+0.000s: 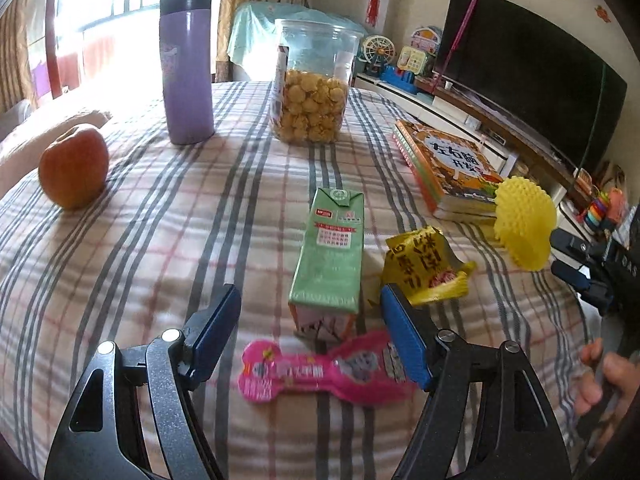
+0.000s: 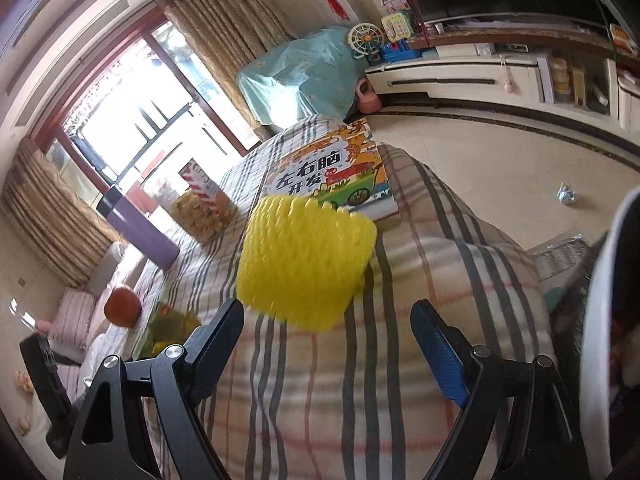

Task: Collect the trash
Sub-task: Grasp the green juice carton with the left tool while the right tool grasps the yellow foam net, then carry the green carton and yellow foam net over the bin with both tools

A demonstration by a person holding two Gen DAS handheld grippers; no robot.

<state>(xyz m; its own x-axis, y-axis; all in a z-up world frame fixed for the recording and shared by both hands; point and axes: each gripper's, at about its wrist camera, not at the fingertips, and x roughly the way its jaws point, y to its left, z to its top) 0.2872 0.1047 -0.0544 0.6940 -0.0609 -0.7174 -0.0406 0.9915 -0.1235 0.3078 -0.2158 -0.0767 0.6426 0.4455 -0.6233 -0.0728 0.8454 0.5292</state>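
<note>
On the plaid cloth lie a green drink carton, a crumpled yellow snack wrapper to its right, and a pink wrapper in front. My left gripper is open, its jaws either side of the carton's near end and above the pink wrapper. A yellow foam fruit net lies at the table's right edge. My right gripper shows at the far right, just beside the net. In the right wrist view the net is blurred, just ahead of the open right gripper.
A red apple sits far left, a purple flask and a clear snack jar at the back, and a stack of books at the right. The table drops off to the floor on the right.
</note>
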